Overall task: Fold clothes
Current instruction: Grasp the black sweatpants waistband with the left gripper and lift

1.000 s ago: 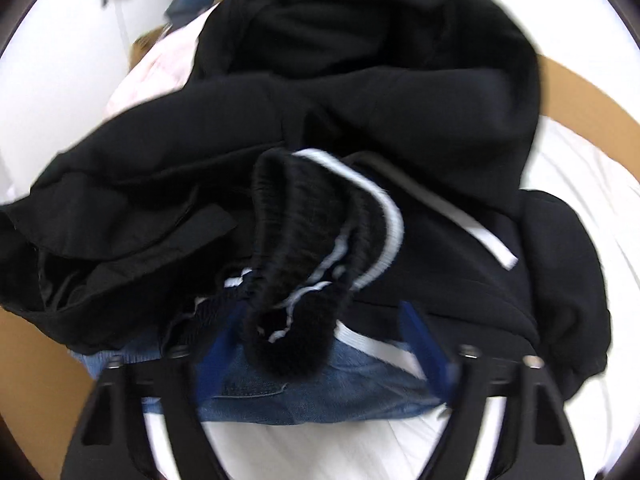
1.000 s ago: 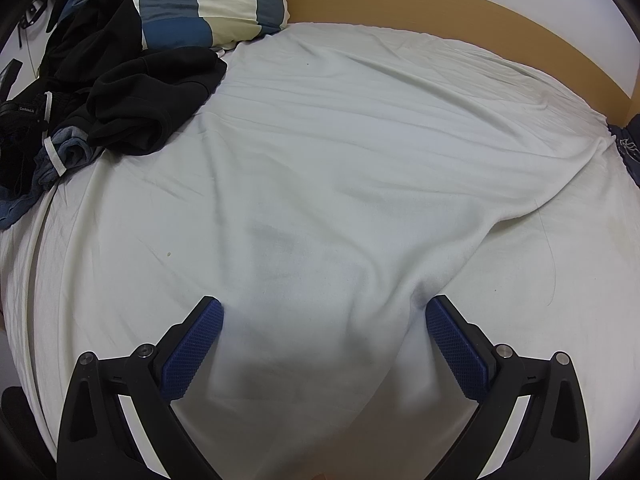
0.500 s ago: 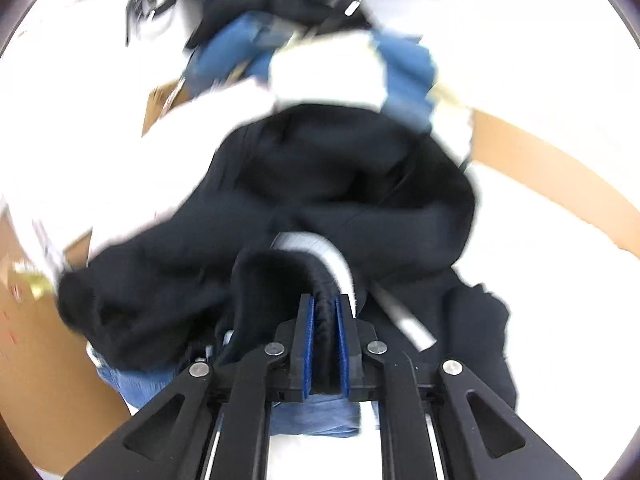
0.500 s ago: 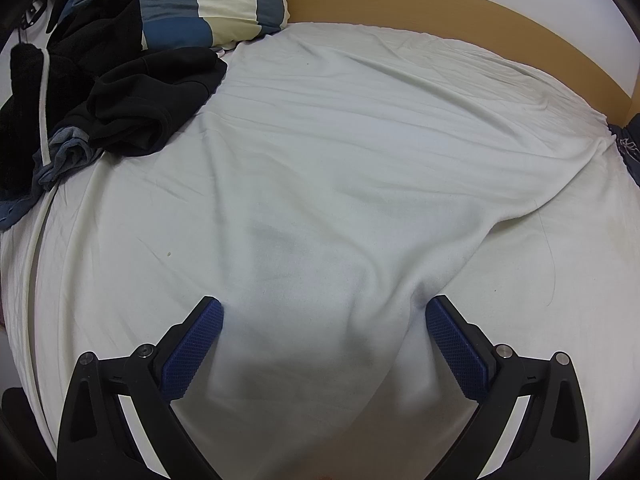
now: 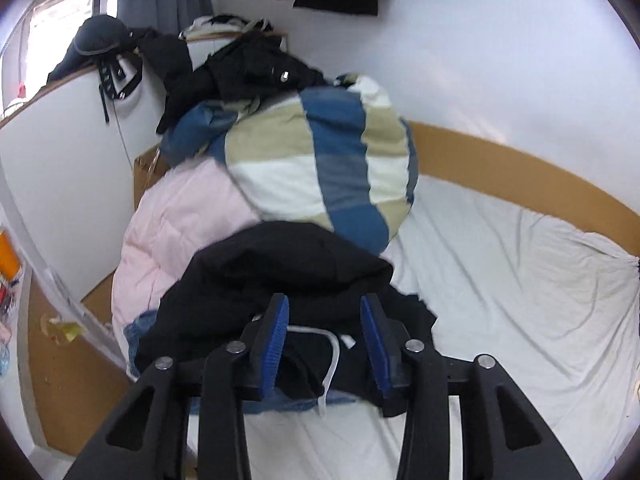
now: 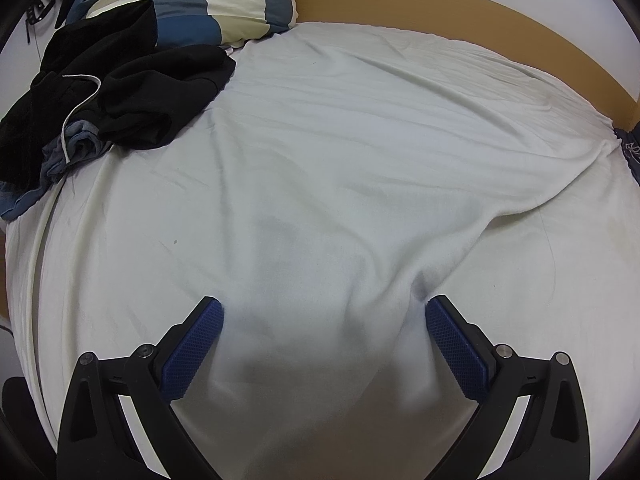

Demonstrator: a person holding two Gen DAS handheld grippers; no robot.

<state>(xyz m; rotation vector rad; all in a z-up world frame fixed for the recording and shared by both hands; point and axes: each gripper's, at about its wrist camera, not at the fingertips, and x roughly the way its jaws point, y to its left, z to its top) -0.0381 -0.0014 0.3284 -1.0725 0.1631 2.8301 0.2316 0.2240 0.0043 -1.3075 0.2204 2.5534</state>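
The black clothes (image 5: 280, 276) lie right in front of the left gripper (image 5: 324, 344), whose jaws are apart, holding nothing. The right gripper (image 6: 322, 344), also wide apart, is far away.

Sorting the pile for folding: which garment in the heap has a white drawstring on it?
The black garment between the left claw's open fingers; its white cord loops there. The blue denim beneath shows none of its own.

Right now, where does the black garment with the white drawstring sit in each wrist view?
Left wrist: black garment low centre, just beyond the left tongs.
Right wrist: upper left, far from the right tongs.
Shared landmark: the striped pillow behind it.
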